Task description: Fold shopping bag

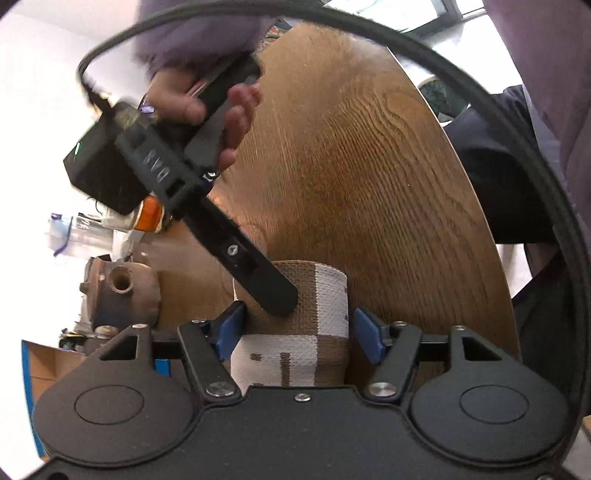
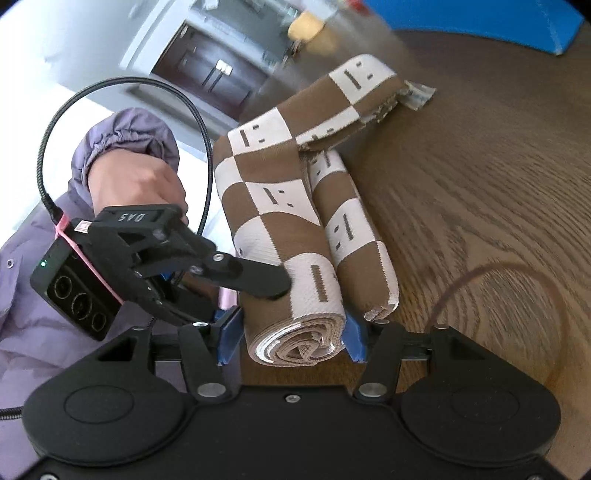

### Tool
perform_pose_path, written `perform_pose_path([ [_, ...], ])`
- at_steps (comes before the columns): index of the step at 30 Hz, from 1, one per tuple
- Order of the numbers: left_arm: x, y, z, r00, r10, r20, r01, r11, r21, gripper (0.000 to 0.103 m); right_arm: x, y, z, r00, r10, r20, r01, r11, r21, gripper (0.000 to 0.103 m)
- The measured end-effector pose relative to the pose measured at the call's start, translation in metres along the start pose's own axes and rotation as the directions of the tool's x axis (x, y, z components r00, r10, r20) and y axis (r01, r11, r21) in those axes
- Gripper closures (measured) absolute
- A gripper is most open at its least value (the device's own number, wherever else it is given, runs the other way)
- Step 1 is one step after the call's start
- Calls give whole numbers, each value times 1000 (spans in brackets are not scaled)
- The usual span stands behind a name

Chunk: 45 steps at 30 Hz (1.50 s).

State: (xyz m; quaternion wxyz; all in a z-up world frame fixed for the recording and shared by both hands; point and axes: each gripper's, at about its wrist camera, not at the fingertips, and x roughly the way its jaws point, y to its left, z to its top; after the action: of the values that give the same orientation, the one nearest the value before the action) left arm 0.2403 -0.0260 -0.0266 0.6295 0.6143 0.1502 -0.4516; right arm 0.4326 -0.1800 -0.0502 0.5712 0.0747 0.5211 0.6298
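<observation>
On table (image 2: pixel 498 192), rolled bag (image 2: pixel 295 236), both tongs clamped

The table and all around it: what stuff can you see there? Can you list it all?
Bag: one, brown and white checks, rolled up, on the table between both grippers.
Table: one, brown wood, under the bag.
Box: one, blue, far table edge.
Pot: one, brown clay, beside the table.
Left gripper: black, blue pads, around one end of the roll.
Right gripper: black, blue pads, around the other end.
Hands: two, purple sleeves, holding the grippers.
</observation>
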Motion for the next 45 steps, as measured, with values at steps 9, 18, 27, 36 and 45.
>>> perform_pose_path([
  [9,15,18,1,998,-67,-17,67,997,-23,41,-11,58,-54,948,-246,202,266,960,-81,39],
  [18,19,40,-3,986,-168,8,168,982,-89,41,27,146,-98,663,-603,444,747,574,-335,36],
  [27,22,51,-5,976,-218,13,218,970,-104,41,37,156,-94,682,-565,464,725,607,-326,36],
  [36,24,58,-4,965,-264,4,263,960,-98,40,34,155,-86,689,-540,484,701,665,-257,41],
  [45,30,56,-4,969,-247,-21,245,968,-62,35,17,137,-73,749,-533,394,614,781,-111,43],
])
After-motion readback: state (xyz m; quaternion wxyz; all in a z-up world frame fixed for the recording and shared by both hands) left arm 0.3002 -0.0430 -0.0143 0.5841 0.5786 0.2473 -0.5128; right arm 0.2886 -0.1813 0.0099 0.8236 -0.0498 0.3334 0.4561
